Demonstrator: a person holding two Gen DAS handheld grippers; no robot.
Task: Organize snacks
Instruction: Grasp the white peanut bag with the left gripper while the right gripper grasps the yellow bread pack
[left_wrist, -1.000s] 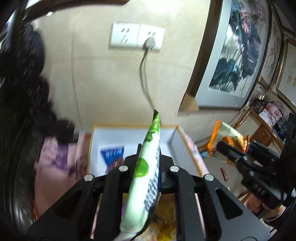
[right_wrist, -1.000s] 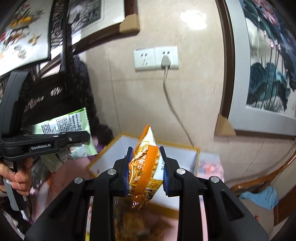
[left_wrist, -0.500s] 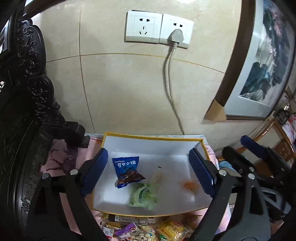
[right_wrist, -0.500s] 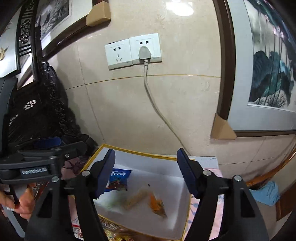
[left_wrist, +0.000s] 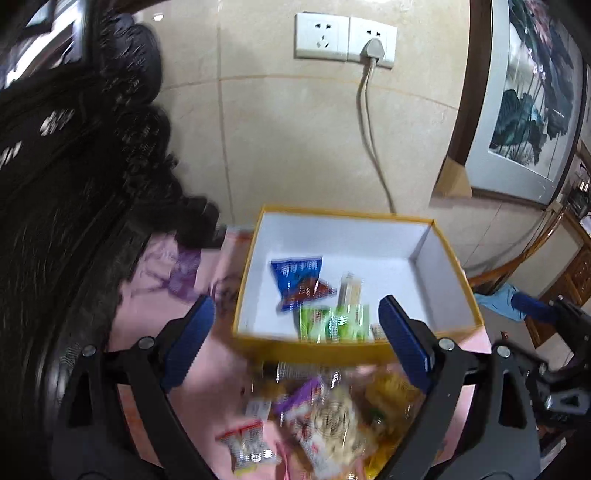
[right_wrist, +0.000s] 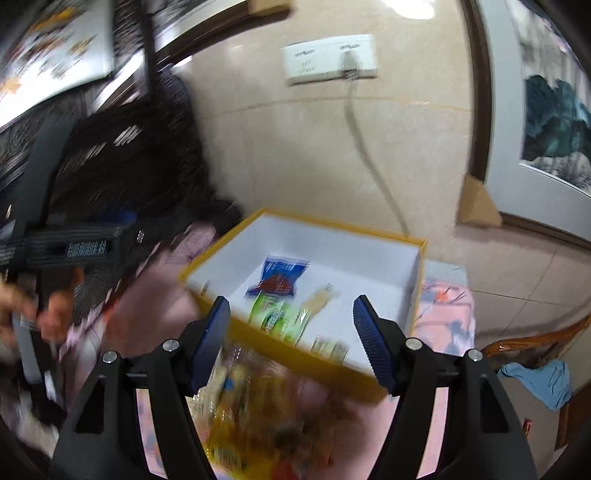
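A white box with a yellow rim (left_wrist: 354, 349) (right_wrist: 332, 373) stands on a pink cloth against the wall. Inside lie a blue packet (left_wrist: 295, 273) (right_wrist: 280, 277), a green packet (left_wrist: 332, 323) (right_wrist: 277, 317) and a thin beige-orange packet (left_wrist: 351, 290) (right_wrist: 321, 299). My left gripper (left_wrist: 295, 301) is open and holds nothing, hovering over the box's front edge. My right gripper (right_wrist: 291, 301) is open too, with nothing between its pads. A blurred pile of loose snacks (left_wrist: 325, 413) (right_wrist: 258, 406) lies in front of the box, below both grippers.
A dark carved wooden chair (left_wrist: 92, 166) fills the left side. A wall socket with a plugged cable (left_wrist: 369, 55) hangs above the box. A framed painting (left_wrist: 524, 110) leans at the right. A blue cloth (right_wrist: 543, 380) lies on a wooden seat at the right.
Both grippers were shut on packets, green in the left and orange in the right. They opened, the packets dropped into the box, and both grippers sank toward the pile.
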